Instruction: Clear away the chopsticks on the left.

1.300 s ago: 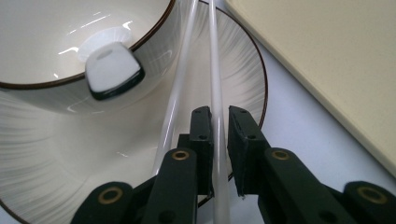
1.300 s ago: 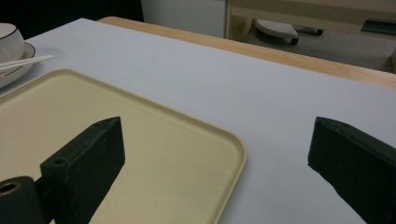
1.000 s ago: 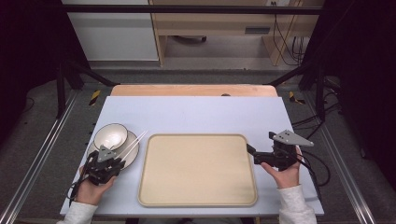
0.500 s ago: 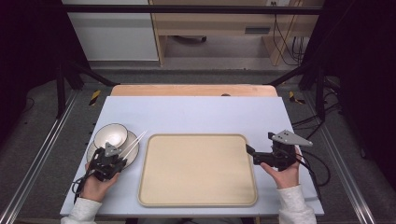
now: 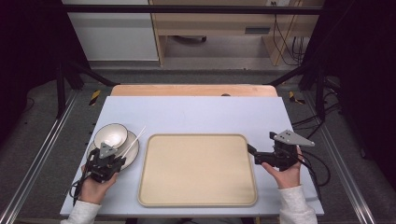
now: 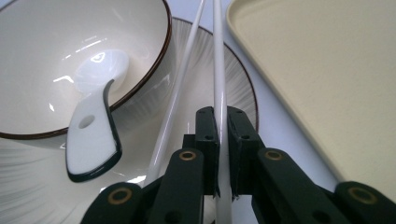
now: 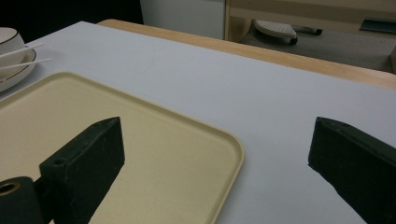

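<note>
Left gripper: held in the person's left hand at the near left of the table; its jaws are pressed together on one white chopstick, having just closed the last bit onto it.
Pinched chopstick: runs straight ahead from between the two jaw pads in the left gripper view, out over the plate's rim; its near end passes back below the pads.
Second chopstick: lies just left of the jaws, outside the grip, angled slightly toward the pinched one farther ahead.
Plate: directly beneath and ahead of the left jaws, ribbed, with a dark rim line.
Bowl: stands on the plate, ahead and left of the left jaws; cream with a brown rim.
Spoon: white with a dark edge, its bowl end inside the bowl, its handle hanging over the rim toward the jaws.
Tray: beige, rimmed, lying between the two grippers; just right of the left jaws.
Right gripper: held in the person's right hand at the tray's right edge; jaws spread wide, with the tray's corner and bare table seen between them, nothing gripped.
</note>
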